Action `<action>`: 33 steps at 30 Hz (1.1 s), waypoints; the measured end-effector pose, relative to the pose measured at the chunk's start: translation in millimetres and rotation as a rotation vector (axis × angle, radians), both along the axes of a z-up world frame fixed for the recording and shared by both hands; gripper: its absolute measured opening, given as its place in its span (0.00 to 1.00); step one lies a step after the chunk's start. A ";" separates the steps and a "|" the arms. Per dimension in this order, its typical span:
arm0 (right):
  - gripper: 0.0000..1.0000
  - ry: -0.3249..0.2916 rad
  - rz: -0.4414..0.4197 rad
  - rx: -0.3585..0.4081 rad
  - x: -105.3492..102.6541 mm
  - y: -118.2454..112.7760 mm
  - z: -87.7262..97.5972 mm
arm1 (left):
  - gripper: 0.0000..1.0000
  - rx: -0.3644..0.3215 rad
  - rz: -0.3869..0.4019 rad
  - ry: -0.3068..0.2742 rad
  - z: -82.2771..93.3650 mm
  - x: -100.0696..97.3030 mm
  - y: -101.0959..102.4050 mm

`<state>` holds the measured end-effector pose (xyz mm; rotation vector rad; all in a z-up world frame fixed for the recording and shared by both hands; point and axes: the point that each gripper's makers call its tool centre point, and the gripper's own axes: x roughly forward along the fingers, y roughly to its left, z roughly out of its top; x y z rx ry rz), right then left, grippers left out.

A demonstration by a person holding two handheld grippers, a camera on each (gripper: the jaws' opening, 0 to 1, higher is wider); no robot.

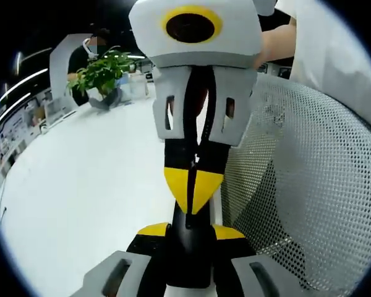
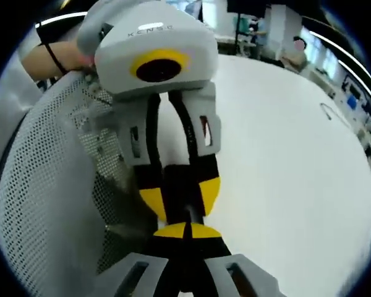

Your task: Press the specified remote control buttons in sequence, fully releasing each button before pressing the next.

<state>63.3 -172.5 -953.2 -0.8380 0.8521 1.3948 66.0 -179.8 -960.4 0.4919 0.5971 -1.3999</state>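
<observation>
Left gripper [image 1: 190, 232]: jaws parted, yellow pads on either side of a narrow black item [image 1: 189, 253]. Cannot tell whether it is gripped, or whether it is the remote.
Right gripper [image 2: 187, 231]: jaws closed, yellow tips meeting, nothing between them.
Position: both grippers tip to tip. The right gripper's tips touch the black item in the left gripper view.
Desk [image 1: 80, 185]: white, behind both grippers.
Mesh chair [image 1: 309, 185]: white, perforated, just beside the grippers.
Plant [image 1: 102, 73]: green, at the far edge of the desk.
Hand [image 2: 52, 52]: behind the left gripper in the right gripper view.
</observation>
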 end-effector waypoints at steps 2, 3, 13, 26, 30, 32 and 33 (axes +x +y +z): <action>0.00 -0.038 0.030 -0.020 -0.1 0.5 -0.4 | 0.24 0.000 0.001 0.001 0.0 -0.1 -0.1; 0.00 -0.056 0.045 -0.029 0.0 0.8 -0.8 | 0.24 0.000 0.001 0.001 0.0 -0.1 0.0; 0.00 -0.108 0.027 -0.029 0.3 1.6 -1.7 | 0.24 0.003 -0.001 -0.004 -0.1 -0.3 0.2; 0.00 -0.067 -0.005 0.015 0.5 1.5 0.5 | 0.24 0.002 0.000 -0.002 0.4 -0.5 -0.1; 0.00 -0.067 0.005 0.016 0.2 2.0 0.5 | 0.24 0.002 0.000 -0.002 0.7 -1.0 -0.3; 0.00 -0.067 0.008 0.016 0.1 2.3 0.4 | 0.24 0.002 0.000 -0.001 0.7 -1.0 -0.4; 0.00 -0.067 0.011 0.016 0.0 2.3 0.2 | 0.24 0.002 -0.001 -0.001 0.7 -1.0 -0.4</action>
